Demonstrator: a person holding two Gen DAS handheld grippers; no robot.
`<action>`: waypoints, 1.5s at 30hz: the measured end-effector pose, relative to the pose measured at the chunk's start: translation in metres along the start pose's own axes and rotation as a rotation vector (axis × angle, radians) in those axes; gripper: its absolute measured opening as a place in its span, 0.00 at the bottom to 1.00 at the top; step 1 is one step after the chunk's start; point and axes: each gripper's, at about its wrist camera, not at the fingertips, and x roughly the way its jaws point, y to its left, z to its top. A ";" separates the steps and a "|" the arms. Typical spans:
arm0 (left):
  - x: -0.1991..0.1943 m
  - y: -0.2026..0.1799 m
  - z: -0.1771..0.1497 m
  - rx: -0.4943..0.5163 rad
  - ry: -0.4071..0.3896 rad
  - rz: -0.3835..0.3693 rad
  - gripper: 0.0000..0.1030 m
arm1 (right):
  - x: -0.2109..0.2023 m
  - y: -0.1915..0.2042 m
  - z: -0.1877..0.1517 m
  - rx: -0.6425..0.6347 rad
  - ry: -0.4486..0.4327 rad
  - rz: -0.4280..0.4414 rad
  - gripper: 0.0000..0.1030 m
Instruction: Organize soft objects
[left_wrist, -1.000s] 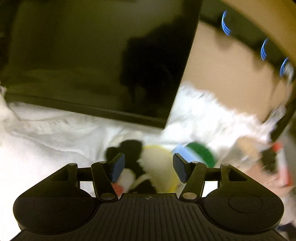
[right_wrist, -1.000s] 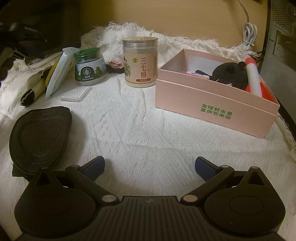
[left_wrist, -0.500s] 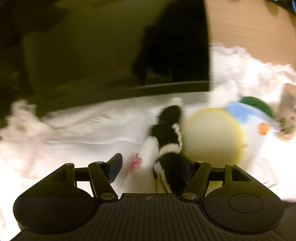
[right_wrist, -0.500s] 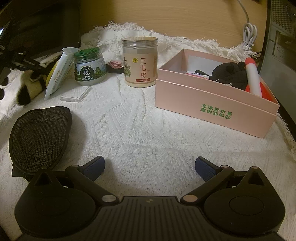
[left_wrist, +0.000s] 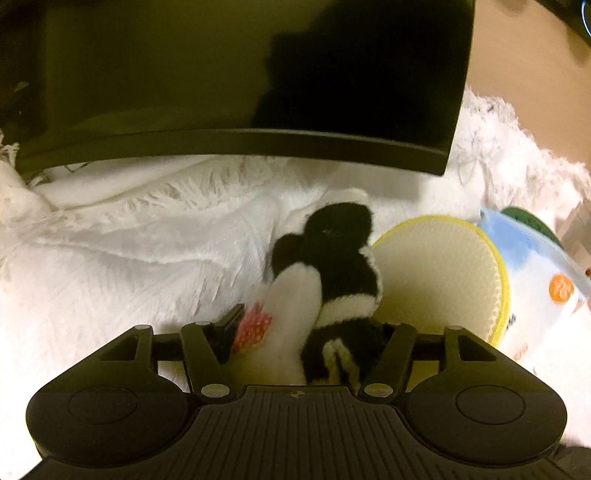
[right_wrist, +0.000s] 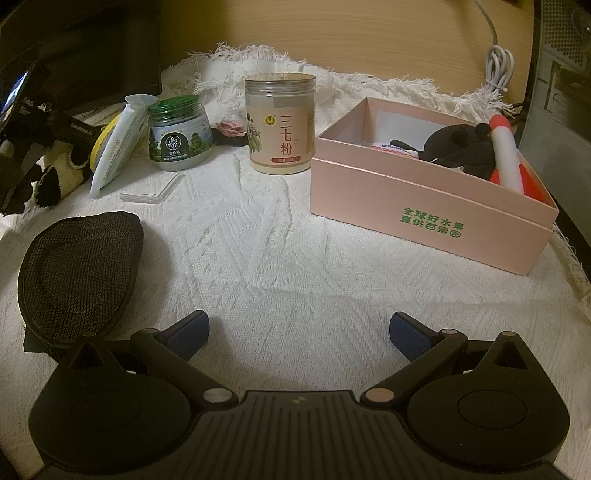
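Note:
A black-and-white plush toy (left_wrist: 325, 280) lies on the white cloth (left_wrist: 110, 280) under a dark monitor. My left gripper (left_wrist: 310, 332) has its fingers on both sides of the toy's near end; the fingertips are hidden by the plush. In the right wrist view the plush (right_wrist: 55, 177) shows at the far left, partly behind the left gripper's body. My right gripper (right_wrist: 299, 332) is open and empty over the cloth. A pink box (right_wrist: 424, 210) at the right holds a black plush (right_wrist: 461, 147) and a red-and-white toy (right_wrist: 506, 155).
A yellow round sponge (left_wrist: 443, 273) and a wipes pack (left_wrist: 535, 288) lie right of the plush. The monitor (left_wrist: 240, 81) overhangs it. A green-lid jar (right_wrist: 179, 134), a tall powder jar (right_wrist: 280, 123) and a black mesh pouch (right_wrist: 77, 269) stand on the cloth.
My left gripper has moved in over the plush toy and its fingers have come in around the toy's near end. The right gripper has stayed still.

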 end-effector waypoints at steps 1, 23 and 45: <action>0.000 0.000 0.001 -0.006 -0.002 -0.006 0.61 | 0.000 0.000 0.000 0.000 0.000 0.000 1.00; -0.045 0.015 -0.026 -0.167 -0.063 -0.049 0.46 | 0.008 0.000 0.019 -0.078 0.099 0.058 1.00; -0.164 -0.070 -0.125 -0.305 0.051 0.037 0.48 | 0.025 0.018 0.032 -0.173 0.133 0.147 1.00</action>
